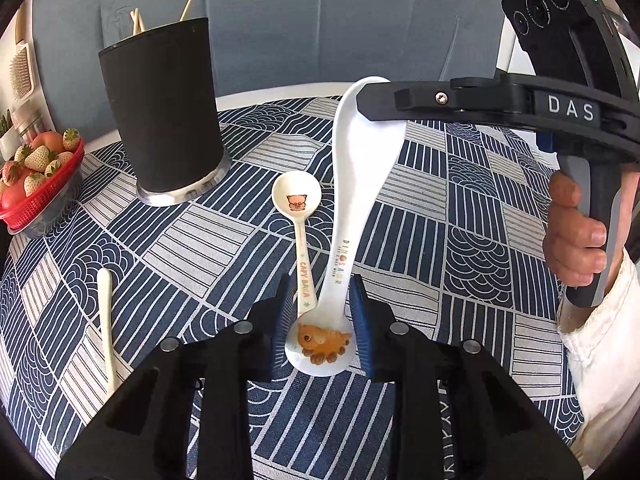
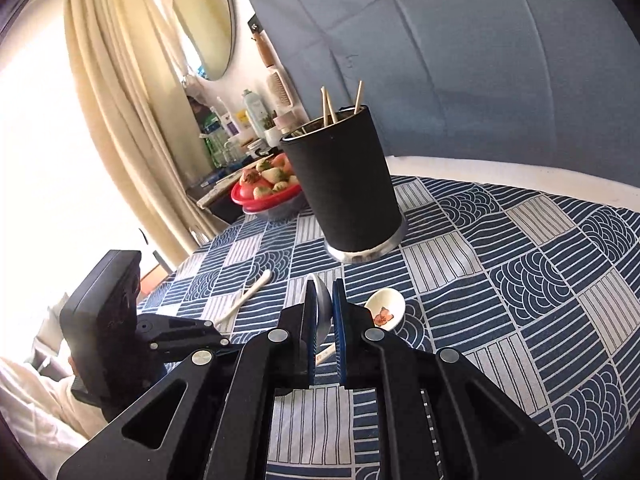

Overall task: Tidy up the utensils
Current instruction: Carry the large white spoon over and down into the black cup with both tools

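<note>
Patterned tablecloth [image 1: 440, 240], navy and white, filling the lower frame of both views and carrying all items. Black utensil holder [image 1: 160, 112], standing upper left in the left wrist view, holding chopsticks [image 1: 138, 20] whose lower lengths are hidden. Red basket of strawberries [image 1: 36, 184], sitting at the far left edge, partly cut off. Dinosaur spoon [image 1: 352, 216], white, being held at both ends: the right gripper [image 1: 372, 104] is clamping its handle tip at upper centre, while the left gripper [image 1: 320, 328] is closing its blue pads about the bowl at lower centre; whether these pads are pressing cannot be told. Capybara spoon [image 1: 298, 216], lying on the cloth, its handle touching or passing under the dinosaur spoon. Plain white utensil [image 1: 107, 320], lower left, its working end hidden. Risk: both hands pulling differently is likely twisting the smooth spoon loose; the lift could drag the capybara spoon.
</note>
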### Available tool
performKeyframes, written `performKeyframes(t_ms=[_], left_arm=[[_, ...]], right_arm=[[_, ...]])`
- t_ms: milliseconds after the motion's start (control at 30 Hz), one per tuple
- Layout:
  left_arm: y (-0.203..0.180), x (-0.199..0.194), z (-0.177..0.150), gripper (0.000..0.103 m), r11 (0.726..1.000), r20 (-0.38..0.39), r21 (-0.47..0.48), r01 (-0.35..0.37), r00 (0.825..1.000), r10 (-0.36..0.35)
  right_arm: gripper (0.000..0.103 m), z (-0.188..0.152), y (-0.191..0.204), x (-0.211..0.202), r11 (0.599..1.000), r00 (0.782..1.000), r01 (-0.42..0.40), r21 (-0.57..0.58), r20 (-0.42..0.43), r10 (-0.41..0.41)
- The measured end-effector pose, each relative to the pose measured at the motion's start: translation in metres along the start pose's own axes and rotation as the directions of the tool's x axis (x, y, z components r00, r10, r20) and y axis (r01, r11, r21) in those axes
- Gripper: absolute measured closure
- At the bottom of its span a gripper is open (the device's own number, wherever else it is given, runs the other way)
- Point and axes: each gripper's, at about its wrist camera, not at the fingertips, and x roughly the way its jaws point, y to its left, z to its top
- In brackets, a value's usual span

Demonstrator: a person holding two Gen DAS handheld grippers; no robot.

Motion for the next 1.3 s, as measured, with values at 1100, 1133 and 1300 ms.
performKeyframes(t_ms=[1100,1133,1300], left_arm=[[0.066,-0.074,0.071,0.074,1.000,0.128,0.002,-0.025,0.992,0.025],[0.067,-0.075,0.075,0.074,1.000,0.130,0.005,-0.020,0.991,0.019],[0.076,-0.079,0.098,0.074,1.000,0.147,0.027,-0.014,0.989,0.009]], right_arm=[[0.096,0.106,0.096,0.005,0.970,0.993,0.118,-0.211,0.053,-0.109],[0.096,0.111,0.097,0.004,0.969,0.992,0.123,-0.213,0.058,-0.113],[0.096,0.135,0.100,0.004,0.962,0.986,0.158,-0.221,0.082,-0.143]])
